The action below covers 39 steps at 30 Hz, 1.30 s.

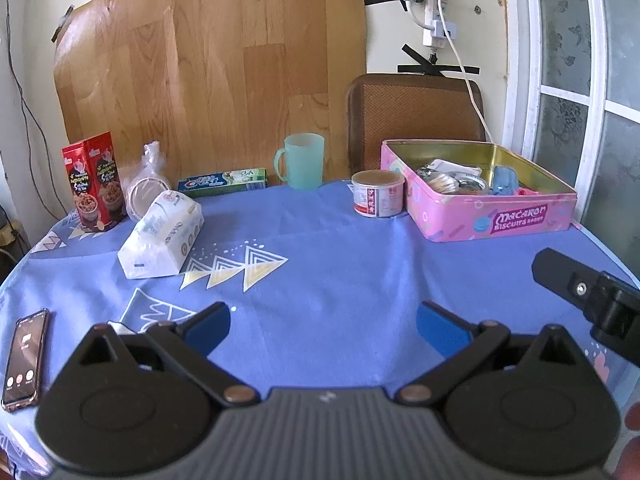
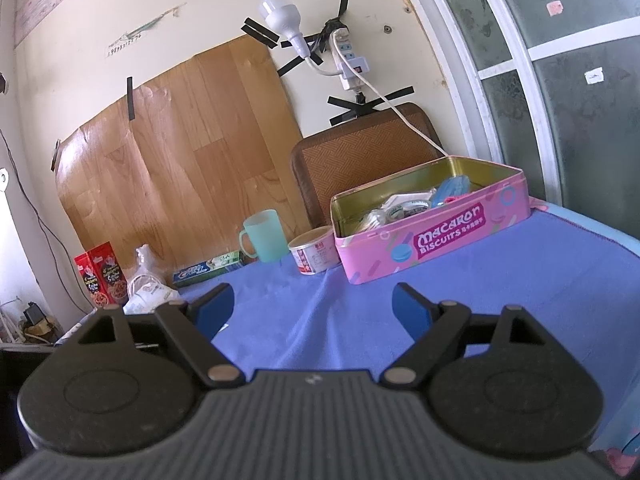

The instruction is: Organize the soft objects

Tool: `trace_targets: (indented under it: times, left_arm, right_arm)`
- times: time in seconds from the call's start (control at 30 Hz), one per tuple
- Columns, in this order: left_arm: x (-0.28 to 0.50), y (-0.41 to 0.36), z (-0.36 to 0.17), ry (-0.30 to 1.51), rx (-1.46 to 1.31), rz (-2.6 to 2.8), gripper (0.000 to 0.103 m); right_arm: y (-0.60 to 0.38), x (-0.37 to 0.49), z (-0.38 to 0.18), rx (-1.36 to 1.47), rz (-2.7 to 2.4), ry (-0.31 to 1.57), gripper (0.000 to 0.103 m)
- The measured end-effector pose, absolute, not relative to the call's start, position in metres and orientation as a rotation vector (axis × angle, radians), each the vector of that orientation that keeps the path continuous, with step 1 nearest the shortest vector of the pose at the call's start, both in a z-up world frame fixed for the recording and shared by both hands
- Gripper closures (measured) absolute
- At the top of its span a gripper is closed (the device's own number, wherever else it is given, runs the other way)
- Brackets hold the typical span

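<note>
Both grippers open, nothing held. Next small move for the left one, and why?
Probably ease the left gripper forward and to the left toward the white tissue pack. It is the plainest soft object lying loose on the blue tablecloth, on the left gripper's side, with bare cloth between them. The right gripper is also open and faces the pink biscuit tin.

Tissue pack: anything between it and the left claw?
No. Left wrist view shows only bare blue tablecloth between the open left claw and the tissue pack.
</note>
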<state>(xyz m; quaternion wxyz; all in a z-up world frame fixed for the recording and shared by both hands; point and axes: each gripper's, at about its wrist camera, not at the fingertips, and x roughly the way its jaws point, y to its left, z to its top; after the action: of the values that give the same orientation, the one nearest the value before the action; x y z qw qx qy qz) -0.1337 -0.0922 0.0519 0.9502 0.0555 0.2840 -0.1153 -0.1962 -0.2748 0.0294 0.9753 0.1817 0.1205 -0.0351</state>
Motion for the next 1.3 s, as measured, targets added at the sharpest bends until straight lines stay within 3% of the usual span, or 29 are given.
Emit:
trace_targets:
  times: [1.3]
  left_arm:
    - [-0.1366,-0.0952,0.05,0.59,0.119,-0.263,0.0]
  right_arm:
    - [-0.2745,-0.1969,0.0282,0.369,-0.074,0.243,0.015]
